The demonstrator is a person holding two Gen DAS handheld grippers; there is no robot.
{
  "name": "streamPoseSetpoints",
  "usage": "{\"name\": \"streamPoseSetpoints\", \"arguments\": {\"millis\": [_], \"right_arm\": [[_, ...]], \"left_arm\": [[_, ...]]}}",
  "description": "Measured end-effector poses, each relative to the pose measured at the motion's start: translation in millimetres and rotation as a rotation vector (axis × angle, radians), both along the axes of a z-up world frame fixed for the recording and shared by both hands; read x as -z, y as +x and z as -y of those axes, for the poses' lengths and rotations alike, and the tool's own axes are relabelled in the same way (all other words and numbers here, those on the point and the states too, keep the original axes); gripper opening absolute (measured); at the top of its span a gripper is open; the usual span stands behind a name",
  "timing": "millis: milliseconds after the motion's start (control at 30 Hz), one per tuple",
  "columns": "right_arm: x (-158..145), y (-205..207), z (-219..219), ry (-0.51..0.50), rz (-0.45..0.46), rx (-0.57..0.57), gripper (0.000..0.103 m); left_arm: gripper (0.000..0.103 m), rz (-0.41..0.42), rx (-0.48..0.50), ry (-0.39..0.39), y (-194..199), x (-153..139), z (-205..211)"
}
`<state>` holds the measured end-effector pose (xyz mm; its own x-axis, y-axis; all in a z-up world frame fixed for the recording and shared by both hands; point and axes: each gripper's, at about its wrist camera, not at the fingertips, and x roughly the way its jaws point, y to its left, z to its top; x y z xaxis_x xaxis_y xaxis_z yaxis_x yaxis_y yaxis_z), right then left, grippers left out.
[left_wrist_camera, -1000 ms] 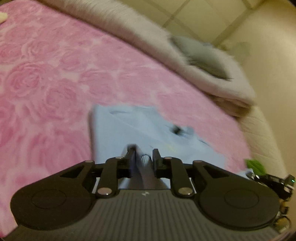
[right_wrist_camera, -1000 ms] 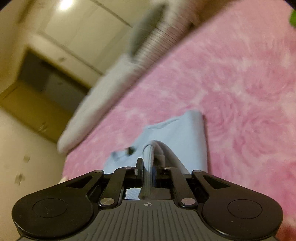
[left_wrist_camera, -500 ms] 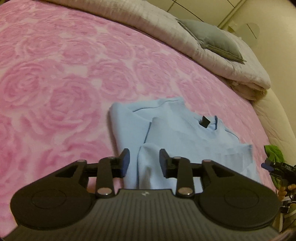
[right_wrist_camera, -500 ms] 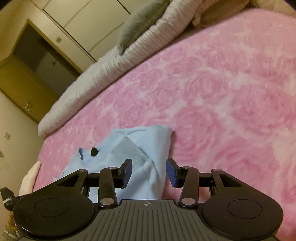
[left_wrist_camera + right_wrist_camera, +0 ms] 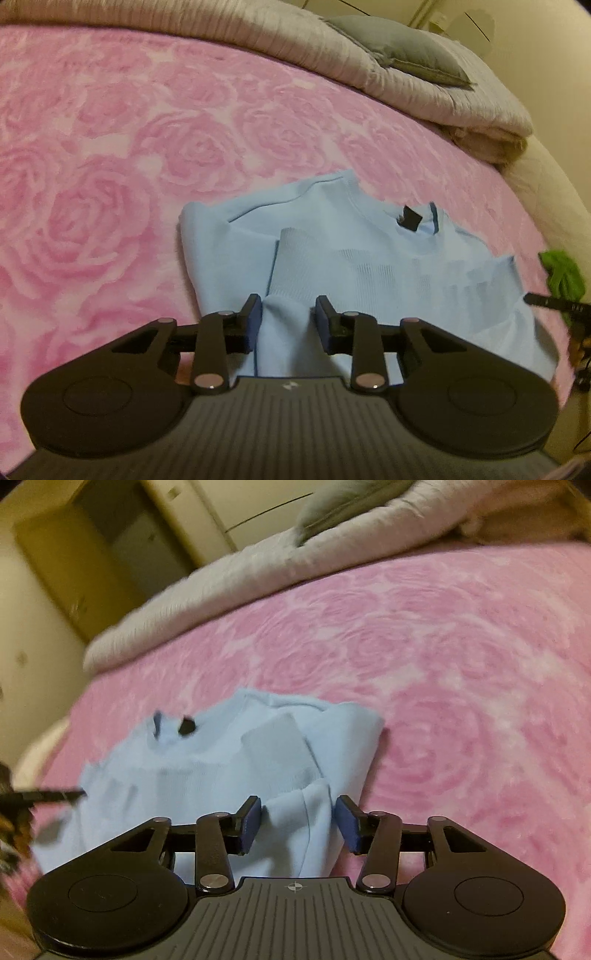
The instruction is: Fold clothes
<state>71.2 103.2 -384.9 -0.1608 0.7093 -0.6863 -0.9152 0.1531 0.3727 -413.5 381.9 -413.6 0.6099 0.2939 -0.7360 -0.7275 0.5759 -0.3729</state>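
Sweater folding on a pink bed, both grippers low over the cloth

Left wrist view: the light blue sweater (image 5: 354, 254) lies on the rose-patterned pink blanket (image 5: 110, 155), sleeves folded in across the body, a dark label at its collar; the left gripper (image 5: 288, 314) stands with its fingers (image 5: 253, 314) partly apart and closing, a fold of sweater cloth between them but not pinched; a grey quilt (image 5: 295, 48) and grey pillow (image 5: 399, 55) lie along the far edge. Right wrist view: the same sweater (image 5: 221, 768) lies on the blanket (image 5: 443, 664); the right gripper (image 5: 299, 816) has its fingers (image 5: 349, 823) wider apart, also closing, a raised fold between them with gaps at both pads
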Motion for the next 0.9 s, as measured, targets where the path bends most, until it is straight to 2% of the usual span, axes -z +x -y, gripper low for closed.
{"name": "streamPoseSetpoints", "arguments": {"millis": [33, 100, 167, 233, 333, 467, 567, 633, 667, 700, 733, 900], "right_arm": [[-2.0, -6.9, -0.2, -0.006, 0.058, -0.022, 0.032], [-3.3, -14.5, 1.9, -0.013, 0.124, -0.034, 0.031], [-7.7, -20.2, 6.8, -0.006, 0.147, -0.041, 0.032], [-9.8, -24.6, 10.2, 0.009, 0.139, -0.068, 0.032], [0.1, -24.8, 7.0, -0.020, 0.116, -0.058, 0.032], [1.6, -28.8, 5.2, -0.021, 0.119, -0.051, 0.020], [-0.7, -28.5, 5.1, -0.012, 0.123, -0.051, 0.019], [2.4, -25.9, 2.1, -0.025, 0.110, -0.045, 0.019], [3.7, -27.0, 1.9, -0.026, 0.120, -0.050, 0.014], [4.4, -28.7, 2.0, -0.025, 0.135, -0.054, 0.008], [1.9, -32.8, 3.6, -0.011, 0.168, -0.058, 0.006], [-23.7, -43.8, 17.7, 0.124, 0.283, -0.062, 0.005]], "left_arm": [[0.025, -0.006, 0.006, 0.013, -0.4, -1.2, 3.0], [0.025, -0.016, 0.015, 0.029, -0.2, -1.4, 6.3], [0.025, -0.025, 0.021, 0.040, 0.4, -0.7, 8.4], [0.028, -0.034, 0.026, 0.047, 1.2, 0.7, 9.5], [0.028, -0.060, 0.030, 0.055, 4.9, 0.1, 9.1], [0.031, -0.101, 0.040, 0.080, 9.9, -2.9, 10.4], [0.031, -0.102, 0.047, 0.074, 11.6, -0.6, 9.9], [0.029, -0.111, 0.061, 0.083, 14.9, 1.0, 11.1], [0.026, -0.118, 0.070, 0.093, 16.3, 1.0, 12.1], [0.013, -0.122, 0.075, 0.107, 16.1, -0.7, 13.8], [0.005, -0.113, 0.075, 0.113, 14.1, -2.9, 15.4], [0.003, -0.019, 0.041, 0.237, -5.5, -27.3, 33.2]]}}
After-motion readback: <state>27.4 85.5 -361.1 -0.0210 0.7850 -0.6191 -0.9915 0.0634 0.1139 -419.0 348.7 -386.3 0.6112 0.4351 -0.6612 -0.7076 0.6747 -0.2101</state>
